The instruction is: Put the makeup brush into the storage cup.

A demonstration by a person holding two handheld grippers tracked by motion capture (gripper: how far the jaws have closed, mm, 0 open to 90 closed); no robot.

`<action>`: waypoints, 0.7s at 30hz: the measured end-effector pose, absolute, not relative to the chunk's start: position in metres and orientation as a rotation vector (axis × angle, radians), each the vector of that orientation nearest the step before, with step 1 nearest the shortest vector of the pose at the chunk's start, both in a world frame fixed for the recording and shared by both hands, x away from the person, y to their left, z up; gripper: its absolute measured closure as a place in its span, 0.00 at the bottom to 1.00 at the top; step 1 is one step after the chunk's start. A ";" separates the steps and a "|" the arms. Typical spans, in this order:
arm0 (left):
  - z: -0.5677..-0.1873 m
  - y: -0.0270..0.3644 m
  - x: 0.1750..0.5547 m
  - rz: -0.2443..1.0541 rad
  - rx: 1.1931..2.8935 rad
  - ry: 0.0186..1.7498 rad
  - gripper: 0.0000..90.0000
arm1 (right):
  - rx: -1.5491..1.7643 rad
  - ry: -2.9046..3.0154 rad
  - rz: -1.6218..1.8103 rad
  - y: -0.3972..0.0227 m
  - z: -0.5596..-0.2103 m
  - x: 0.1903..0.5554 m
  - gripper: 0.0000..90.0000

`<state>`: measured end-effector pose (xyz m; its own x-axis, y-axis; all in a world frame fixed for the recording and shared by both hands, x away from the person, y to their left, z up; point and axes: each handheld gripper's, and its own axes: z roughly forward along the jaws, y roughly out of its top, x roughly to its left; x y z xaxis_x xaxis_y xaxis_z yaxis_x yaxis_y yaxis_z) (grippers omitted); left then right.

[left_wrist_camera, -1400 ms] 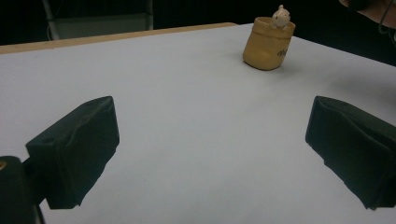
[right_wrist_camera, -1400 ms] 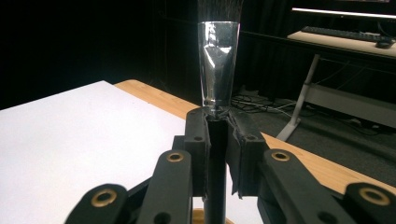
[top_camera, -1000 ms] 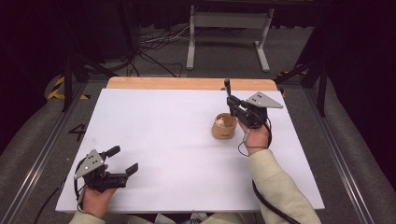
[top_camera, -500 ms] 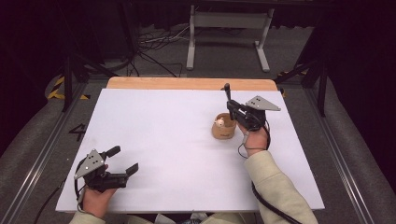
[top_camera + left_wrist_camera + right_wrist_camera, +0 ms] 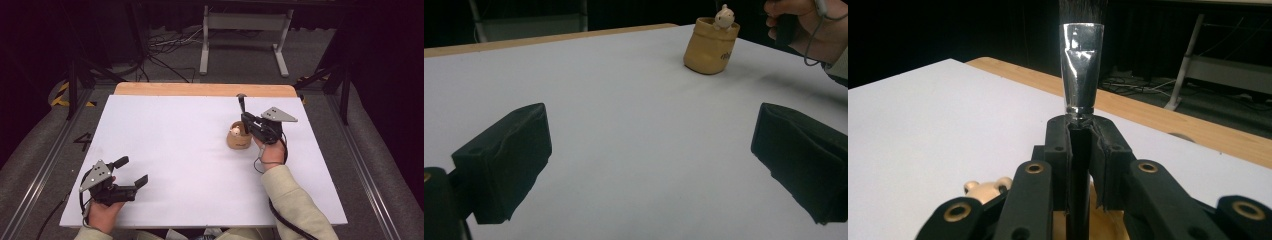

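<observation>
- My right hand-held gripper (image 5: 243, 122) is clamped on a brush (image 5: 1081, 70); in the right gripper view its handle runs down between my closed jaws, with a shiny metal ferrule and dark bristles standing straight above them.
- In the high view the brush stands upright at about 2 o'clock on the counter (image 5: 170, 150), directly over a small tan cup (image 5: 239, 140).
- A little cream figurine (image 5: 235, 131) sits at the cup's rim, at the 9 o'clock side of my jaws; I cannot tell whether the brush handle touches the cup's inside.
- My left hand-held gripper (image 5: 131, 174) rests at 7 o'clock, well apart from the cup, with its jaws spread wide and nothing between them.
- From the left gripper view the cup (image 5: 711, 46) shows some dark lettering on its wall, too small to read.
- Bare white surface lies between my two hands.
- Beyond the counter's wooden far edge, at 12 o'clock, stand a grey metal stand (image 5: 244, 30) and loose cables (image 5: 165, 47) on the floor.
</observation>
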<state>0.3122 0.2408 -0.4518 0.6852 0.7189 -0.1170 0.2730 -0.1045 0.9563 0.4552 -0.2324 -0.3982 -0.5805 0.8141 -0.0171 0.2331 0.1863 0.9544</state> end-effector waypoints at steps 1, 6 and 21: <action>-0.452 0.241 0.312 0.458 1.682 0.809 0.04 | 0.983 1.930 1.406 -0.233 -0.399 0.455 0.88; -0.452 0.241 0.313 0.456 1.684 0.810 0.04 | 0.996 1.936 1.415 -0.236 -0.403 0.453 0.88; -0.452 0.238 0.314 0.448 1.686 0.805 0.04 | 1.006 1.956 1.433 -0.236 -0.410 0.448 0.88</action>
